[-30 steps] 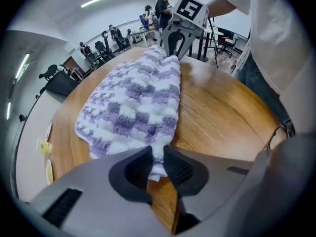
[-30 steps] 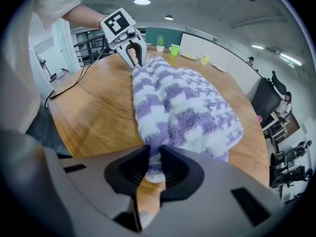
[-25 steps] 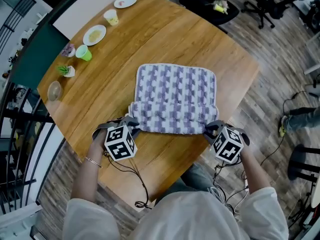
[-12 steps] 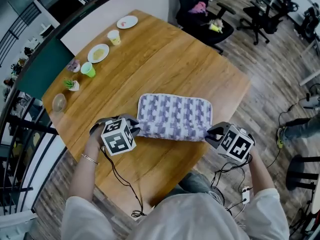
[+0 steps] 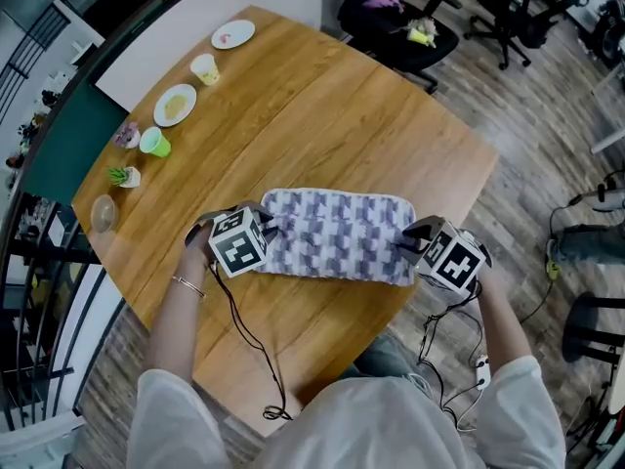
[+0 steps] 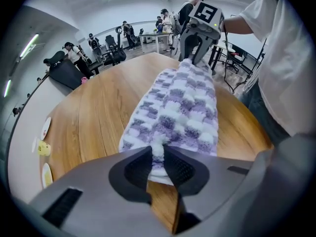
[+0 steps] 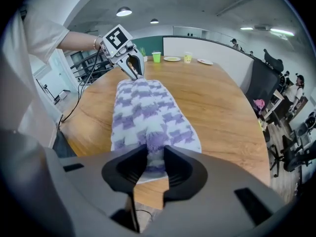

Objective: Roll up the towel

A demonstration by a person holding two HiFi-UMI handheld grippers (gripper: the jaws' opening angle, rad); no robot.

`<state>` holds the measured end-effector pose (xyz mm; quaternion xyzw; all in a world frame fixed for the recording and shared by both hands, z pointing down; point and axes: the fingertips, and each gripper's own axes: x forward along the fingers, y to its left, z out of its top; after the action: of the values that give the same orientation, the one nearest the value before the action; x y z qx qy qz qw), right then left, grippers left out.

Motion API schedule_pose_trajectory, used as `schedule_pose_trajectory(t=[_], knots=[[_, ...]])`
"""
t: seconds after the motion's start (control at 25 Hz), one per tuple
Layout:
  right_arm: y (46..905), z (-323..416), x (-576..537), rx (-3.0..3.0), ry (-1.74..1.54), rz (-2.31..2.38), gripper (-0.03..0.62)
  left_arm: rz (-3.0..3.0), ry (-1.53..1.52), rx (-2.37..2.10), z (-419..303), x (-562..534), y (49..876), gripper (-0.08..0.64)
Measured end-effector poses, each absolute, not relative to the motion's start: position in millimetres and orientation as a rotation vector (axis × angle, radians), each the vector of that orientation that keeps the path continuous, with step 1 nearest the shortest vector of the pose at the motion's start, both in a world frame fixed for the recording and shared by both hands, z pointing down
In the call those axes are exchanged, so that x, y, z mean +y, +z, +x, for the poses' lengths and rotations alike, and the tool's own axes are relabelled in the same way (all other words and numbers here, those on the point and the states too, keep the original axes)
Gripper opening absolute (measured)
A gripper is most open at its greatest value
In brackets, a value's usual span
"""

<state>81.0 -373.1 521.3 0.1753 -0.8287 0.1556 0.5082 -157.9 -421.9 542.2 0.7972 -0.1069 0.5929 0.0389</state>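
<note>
Towel (image 5: 337, 234) lies part-rolled across table (image 5: 322, 106) near person's edge, L gripper (image 6: 158, 156) and R gripper (image 7: 155, 158) at opposite ends. Both jaws narrow, opening, w/ fabric between them. Release both ends evenly, re-grip roll's near side, turn fwd in step; keep roll tight & straight, else ends likely skew

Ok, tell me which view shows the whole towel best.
The head view: the towel lies there whole, a narrow band across the table. Each gripper view looks along it from one end, so it is foreshortened and its near edge is hidden.
</note>
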Motion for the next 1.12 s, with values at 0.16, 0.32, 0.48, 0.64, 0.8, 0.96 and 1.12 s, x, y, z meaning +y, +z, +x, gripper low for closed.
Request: schedule_pose_trajectory(t=[0.16,0.32,0.48,0.64,0.8,0.96,1.12], knots=[[524.8,81.0,-375.9,-2.01,0.364,0.481,0.149,2.492,1.764,-0.386,-160.5,-425.9,545.4,0.095],[507.0,89.7,-375.7,-2.04,0.377,0.55,0.192,2.534,1.65,-0.499,-172.0,-430.1,521.8,0.148],[476.6,95.1,-369.3,-2.062,0.304,0.629,0.212,2.595,1.577,-0.649,-191.3,-431.3,483.5,0.181],[465.7,79.5,-330.9,-2.076,0.259,0.58,0.213,2.675,1.588,-0.624,-187.4,-392.7,462.2,0.186],[502.5,63.0,-285.8,-1.997,0.182,0.438,0.215,2.675,1.8,-0.368,-165.9,-331.8,500.6,0.187],[541.1,57.1,-277.5,-1.933,0.149,0.417,0.215,2.627,1.91,-0.308,-168.1,-318.3,539.3,0.195],[563.3,60.0,-291.7,-1.887,0.076,0.483,0.139,2.627,1.974,-0.343,-167.7,-328.9,562.5,0.171]])
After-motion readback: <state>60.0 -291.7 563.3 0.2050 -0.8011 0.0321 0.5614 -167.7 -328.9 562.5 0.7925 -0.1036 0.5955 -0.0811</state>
